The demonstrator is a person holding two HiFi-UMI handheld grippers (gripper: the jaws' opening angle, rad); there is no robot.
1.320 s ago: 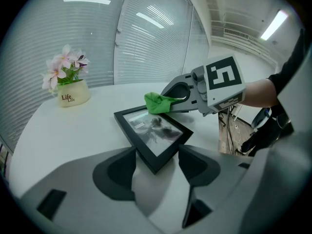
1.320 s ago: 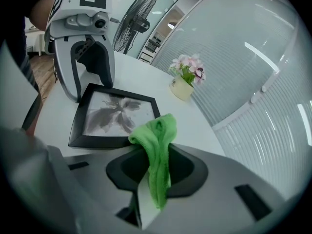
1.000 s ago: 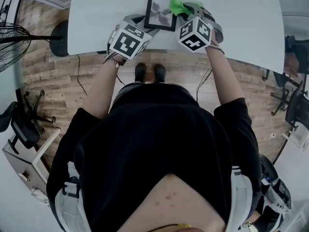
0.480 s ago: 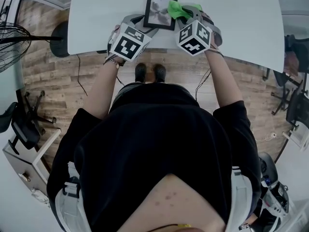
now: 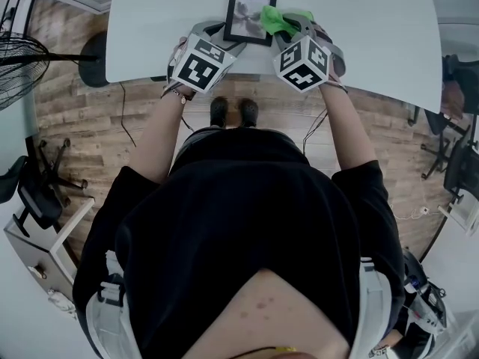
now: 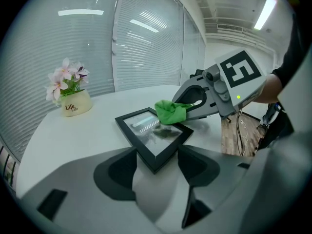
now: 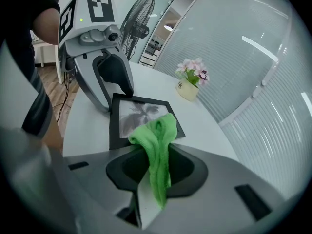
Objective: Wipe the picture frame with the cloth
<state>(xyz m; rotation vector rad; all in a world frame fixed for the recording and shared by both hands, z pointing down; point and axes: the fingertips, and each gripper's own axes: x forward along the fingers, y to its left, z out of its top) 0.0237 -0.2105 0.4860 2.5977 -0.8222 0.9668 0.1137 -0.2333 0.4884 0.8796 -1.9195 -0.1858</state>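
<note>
Closest to me, the left tongs [image 6: 156, 156] stand at a moderate width with 1 corner of the picture frame [image 6: 151, 135] set between their dark pads. The frame's 2 edges seem to touch both pads, though I can't judge how hard they press. The right tongs [image 7: 155, 165] are closed narrow on the green cloth [image 7: 156, 140], which is pinched upright in the gap, and its bunched top spills forward over the frame's [image 7: 131, 118] nearest edge onto the glass. From my head view, the left tongs [image 5: 224, 37] and the right tongs [image 5: 288, 27] come at the frame [image 5: 247, 17] from the worktop's [image 5: 374, 28] near edge. The left set is on its near left corner, and the cloth [image 5: 278, 19] is on its right side. The frame is black with a dim plant print, and it lies flat on the white worktop [image 6: 73, 140]. In the left gripper view the cloth [image 6: 170, 112] sits on the frame's far corner, under the tip of the other tongs. Farther back, well apart from the frame, stands 1 cream pot of pink flowers [image 6: 73, 101], also seen from the right side [image 7: 191, 84]. Behind it runs a wall of blinds [image 6: 146, 43]. Off the worktop, a standing fan [image 7: 139, 18] stands on the wooden floor [image 5: 82, 140].
</note>
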